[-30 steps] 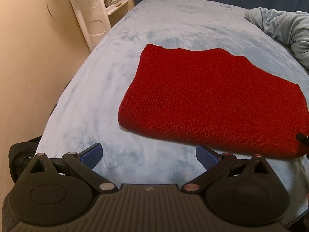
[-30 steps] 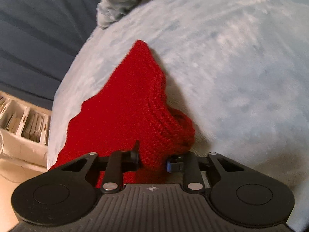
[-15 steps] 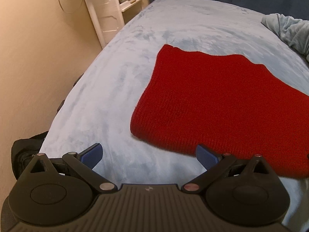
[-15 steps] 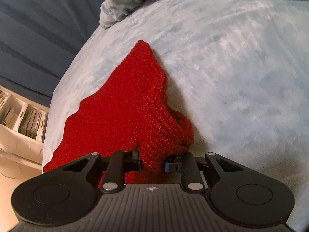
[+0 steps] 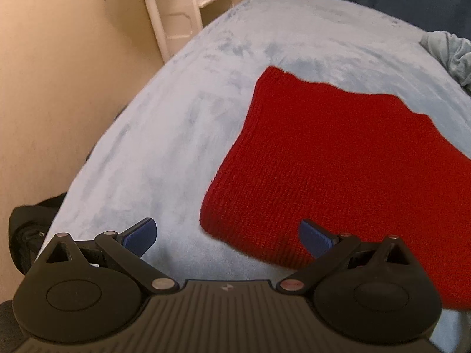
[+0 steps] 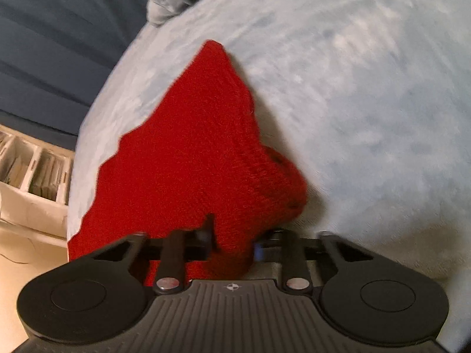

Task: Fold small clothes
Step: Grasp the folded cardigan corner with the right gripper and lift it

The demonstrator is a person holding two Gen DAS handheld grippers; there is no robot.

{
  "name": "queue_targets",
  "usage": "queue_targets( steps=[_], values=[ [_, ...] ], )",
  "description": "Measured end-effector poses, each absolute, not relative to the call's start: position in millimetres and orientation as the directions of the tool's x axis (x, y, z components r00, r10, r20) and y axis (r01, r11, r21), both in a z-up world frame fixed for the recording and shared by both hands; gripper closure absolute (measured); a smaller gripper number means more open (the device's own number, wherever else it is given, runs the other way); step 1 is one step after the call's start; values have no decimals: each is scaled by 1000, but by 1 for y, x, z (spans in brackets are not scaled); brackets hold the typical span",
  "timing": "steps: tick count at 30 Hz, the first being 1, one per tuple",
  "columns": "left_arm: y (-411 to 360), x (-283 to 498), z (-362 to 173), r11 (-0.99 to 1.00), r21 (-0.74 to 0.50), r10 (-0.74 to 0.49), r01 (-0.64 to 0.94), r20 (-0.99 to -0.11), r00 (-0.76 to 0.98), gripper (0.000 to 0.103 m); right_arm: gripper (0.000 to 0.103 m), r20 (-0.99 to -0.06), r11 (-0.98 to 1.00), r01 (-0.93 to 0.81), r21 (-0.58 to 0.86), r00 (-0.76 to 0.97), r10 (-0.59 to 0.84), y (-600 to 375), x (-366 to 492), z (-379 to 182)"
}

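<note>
A red knitted cloth (image 5: pixel 338 170) lies flat on a pale blue bed cover (image 5: pixel 176 147). My left gripper (image 5: pixel 228 235) is open and empty, just above the cloth's near left corner, its right finger over the cloth's edge. My right gripper (image 6: pixel 232 241) is shut on the near right corner of the red cloth (image 6: pixel 191 153) and holds it bunched up and lifted a little off the bed cover (image 6: pixel 368 103).
A white shelf unit (image 5: pixel 176 8) stands by the beige wall beyond the bed's far left edge; it also shows in the right wrist view (image 6: pixel 32 176). A crumpled pale blue garment (image 5: pixel 450 56) lies at the far right. A dark curtain (image 6: pixel 59 44) hangs behind the bed.
My left gripper has moved forward and to the left, so the red cloth sits further right and nearer its fingers. My right gripper keeps its hold and has drawn the corner slightly along.
</note>
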State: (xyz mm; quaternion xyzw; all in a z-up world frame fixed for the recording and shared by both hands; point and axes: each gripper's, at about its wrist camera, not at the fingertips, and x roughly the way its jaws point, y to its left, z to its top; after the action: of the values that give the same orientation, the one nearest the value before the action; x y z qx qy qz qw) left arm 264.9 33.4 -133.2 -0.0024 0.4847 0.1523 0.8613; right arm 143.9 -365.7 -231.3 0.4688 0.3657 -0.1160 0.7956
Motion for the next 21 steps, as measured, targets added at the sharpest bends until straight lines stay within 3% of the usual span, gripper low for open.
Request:
queue_targets(
  steps=[3,8,21],
  values=[
    [35,272,-144,949,174,280,-262,-845,455,0,85,-671,540,510,669,727,145,-366,142,-226],
    [42,279,-171,913,330,403,-241,-820,407,0,85,-654,535,500,681,744,138,-369,140,-223],
    [80,275,-168,944,175,285,-280,-860,423,0,83,-652,444,528,724,734,189,-380,138,-249]
  ],
)
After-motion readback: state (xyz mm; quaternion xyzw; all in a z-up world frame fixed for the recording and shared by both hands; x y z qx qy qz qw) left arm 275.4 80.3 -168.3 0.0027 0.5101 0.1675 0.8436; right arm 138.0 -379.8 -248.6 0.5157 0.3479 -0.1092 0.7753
